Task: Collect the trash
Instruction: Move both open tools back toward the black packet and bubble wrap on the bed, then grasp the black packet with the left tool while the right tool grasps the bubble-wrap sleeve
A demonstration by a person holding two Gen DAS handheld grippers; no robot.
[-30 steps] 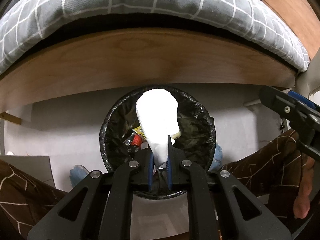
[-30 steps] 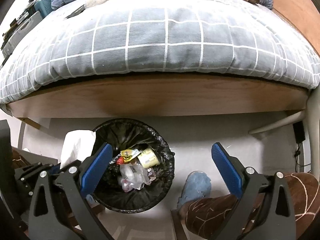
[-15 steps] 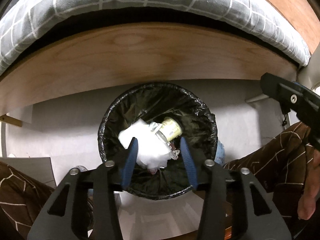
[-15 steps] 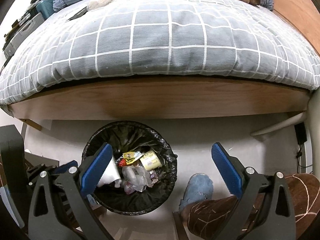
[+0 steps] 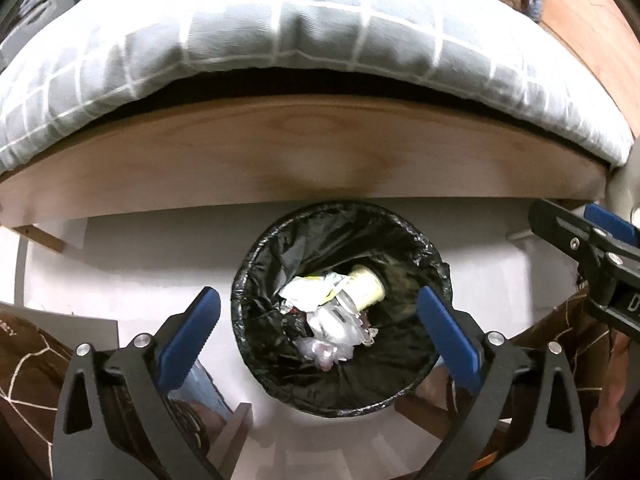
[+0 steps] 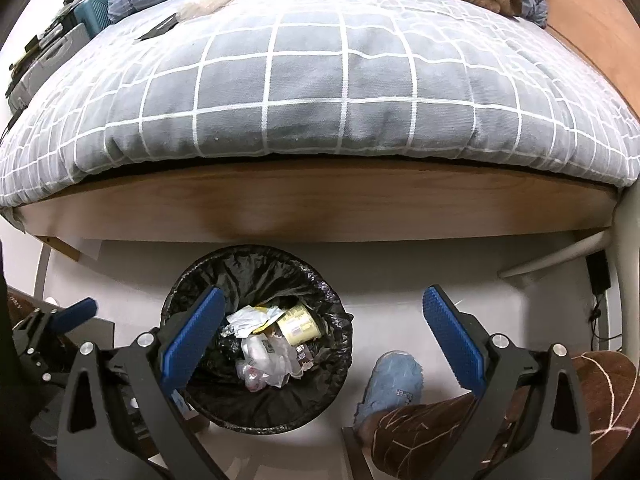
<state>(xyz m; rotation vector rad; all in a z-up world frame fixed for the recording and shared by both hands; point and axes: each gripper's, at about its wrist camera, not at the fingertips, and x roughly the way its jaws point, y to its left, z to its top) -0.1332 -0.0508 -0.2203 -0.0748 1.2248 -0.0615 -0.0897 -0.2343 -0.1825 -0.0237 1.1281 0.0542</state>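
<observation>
My left tongs point(image 5: 318, 322) stand wide above the trash bin point(image 5: 436, 256); their jaws have just been opening, and nothing is between the blue pads now. The bin, lined with a black bag, sits on the pale floor point(image 5: 140, 264) just in front of the wooden bed frame point(image 5: 304, 152). The crumpled white paper point(image 5: 306, 292) lies inside the bin on top of the other trash, beside a pale yellow cup point(image 5: 368, 286) and clear plastic wrap point(image 5: 328, 352). My right tongs point(image 6: 324, 334) are also wide and empty, held to the right of the bin, with the left pad over its rim. A blue slipper point(image 6: 390, 384) rests on the floor near the bin. A grey checked quilt point(image 6: 320, 92) covers the bed.
</observation>
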